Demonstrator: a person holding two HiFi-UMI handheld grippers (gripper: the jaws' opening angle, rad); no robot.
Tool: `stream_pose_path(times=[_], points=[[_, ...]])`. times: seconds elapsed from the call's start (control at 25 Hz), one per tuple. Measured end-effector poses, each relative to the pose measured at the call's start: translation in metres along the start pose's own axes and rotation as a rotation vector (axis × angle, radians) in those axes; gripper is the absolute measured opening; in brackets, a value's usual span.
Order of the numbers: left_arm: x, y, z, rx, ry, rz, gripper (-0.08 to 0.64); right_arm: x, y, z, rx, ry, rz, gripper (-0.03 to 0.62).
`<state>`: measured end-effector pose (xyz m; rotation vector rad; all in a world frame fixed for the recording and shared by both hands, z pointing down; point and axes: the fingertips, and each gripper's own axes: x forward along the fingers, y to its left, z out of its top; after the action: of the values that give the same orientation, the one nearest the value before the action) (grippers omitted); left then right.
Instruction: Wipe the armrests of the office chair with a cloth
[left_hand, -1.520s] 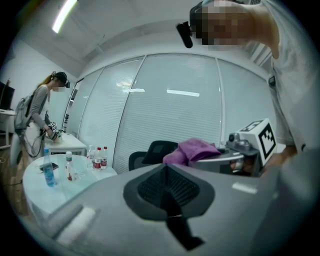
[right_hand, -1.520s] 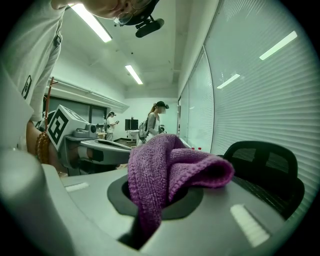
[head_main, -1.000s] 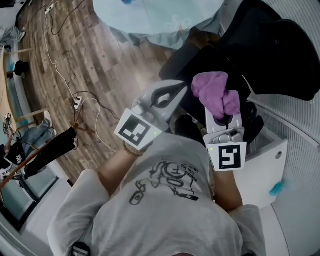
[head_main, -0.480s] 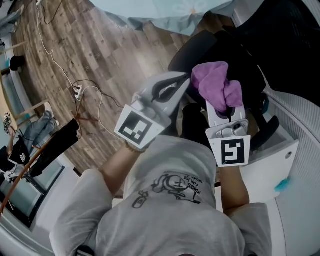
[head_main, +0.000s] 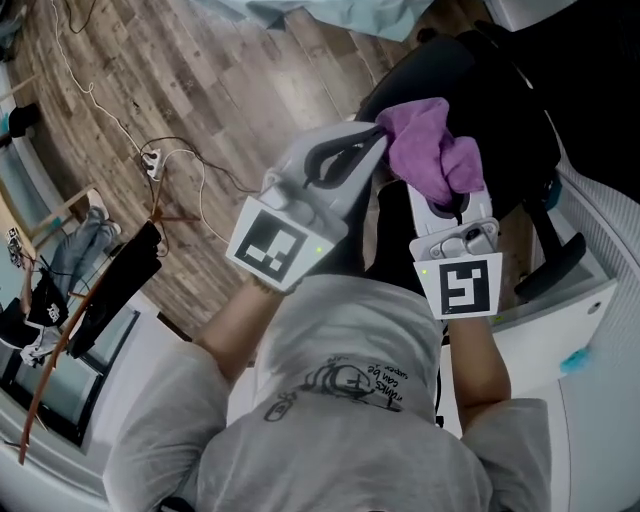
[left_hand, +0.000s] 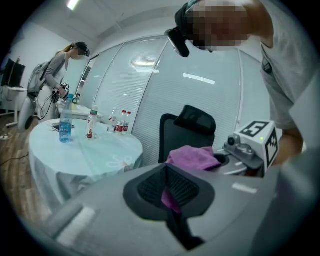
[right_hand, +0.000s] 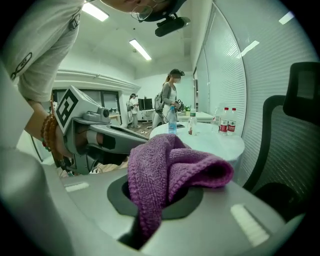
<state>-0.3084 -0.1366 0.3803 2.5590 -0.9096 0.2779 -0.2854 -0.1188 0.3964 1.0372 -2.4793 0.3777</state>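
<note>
Right gripper (right_hand: 152, 200) was clamped on the purple cloth (right_hand: 170, 165), which bunched up over its jaws and hung in the air, touching no part of the chair (head_main: 500, 100). Left gripper (left_hand: 169, 192) had its jaws nearly pressed together, and I read the purple strip between the pads as an edge of the same cloth, so both tools shared it. Over the last 1 second the pair had stayed locked together while the head camera swung, so the black chair slid up to sit just beyond the cloth. I could not pick out an armrest with certainty. I judged that wiping had not begun and the approach was nearly done.
</note>
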Motion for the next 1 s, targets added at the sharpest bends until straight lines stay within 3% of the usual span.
stream_pose_path(times=[0.4,0.72,1.0], points=[[0.013,0.034,-0.060,-0.016,0.064,0.006,0.000,0.058,0.022,-0.098,-0.061,0.182,0.104,0.034],[0.019,0.037,-0.064,-0.024,0.065,-0.007,0.000,0.064,0.021,-0.100,-0.092,0.185,0.107,0.034],[0.024,0.032,-0.059,-0.028,0.059,-0.021,0.000,0.071,-0.014,-0.093,-0.110,0.187,0.039,0.034]])
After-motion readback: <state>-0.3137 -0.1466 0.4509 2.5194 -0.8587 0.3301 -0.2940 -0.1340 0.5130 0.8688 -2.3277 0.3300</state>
